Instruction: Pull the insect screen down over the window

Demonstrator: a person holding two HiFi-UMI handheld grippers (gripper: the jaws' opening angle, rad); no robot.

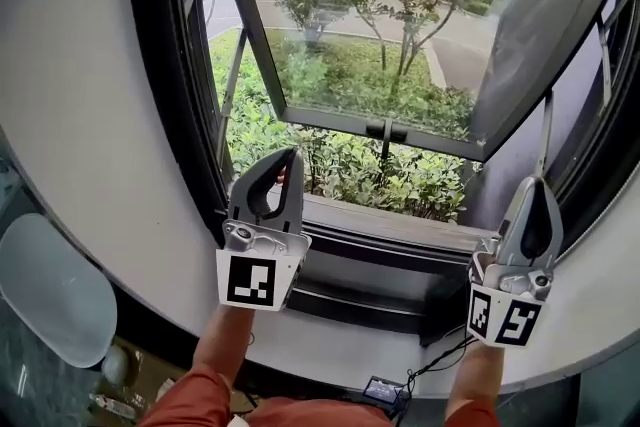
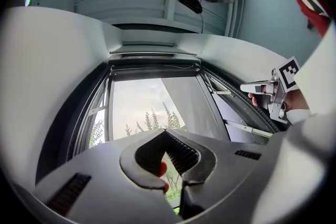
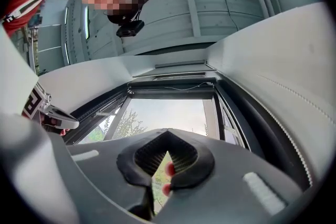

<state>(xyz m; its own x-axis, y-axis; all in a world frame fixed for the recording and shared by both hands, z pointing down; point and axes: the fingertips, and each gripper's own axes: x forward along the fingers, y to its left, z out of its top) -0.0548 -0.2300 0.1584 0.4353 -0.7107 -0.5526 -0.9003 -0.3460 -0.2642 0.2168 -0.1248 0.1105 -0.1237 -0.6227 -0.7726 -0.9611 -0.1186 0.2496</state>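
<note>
Left gripper (image 1: pixel 288 157): jaws closed tip to tip, nothing between, pointing up at window frame (image 1: pixel 165 65). Right gripper (image 1: pixel 534 183): jaws likewise closed, empty, by frame's right side. Insect screen (image 2: pixel 155 72) rolled up, dark bar across frame top, well above both tips. Sash (image 1: pixel 330 122) swung outward; shrubs (image 1: pixel 350 165) beyond.

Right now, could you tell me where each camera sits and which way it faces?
Head view: on the person's head, facing steeply down at the open window; both forearms, left gripper and right gripper show.
Left gripper view: on the left gripper, facing up along its shut jaws at the top frame; right gripper at right.
Right gripper view: likewise upward; left gripper at left.
Shared: both gripper views show the top frame and head camera.
</note>
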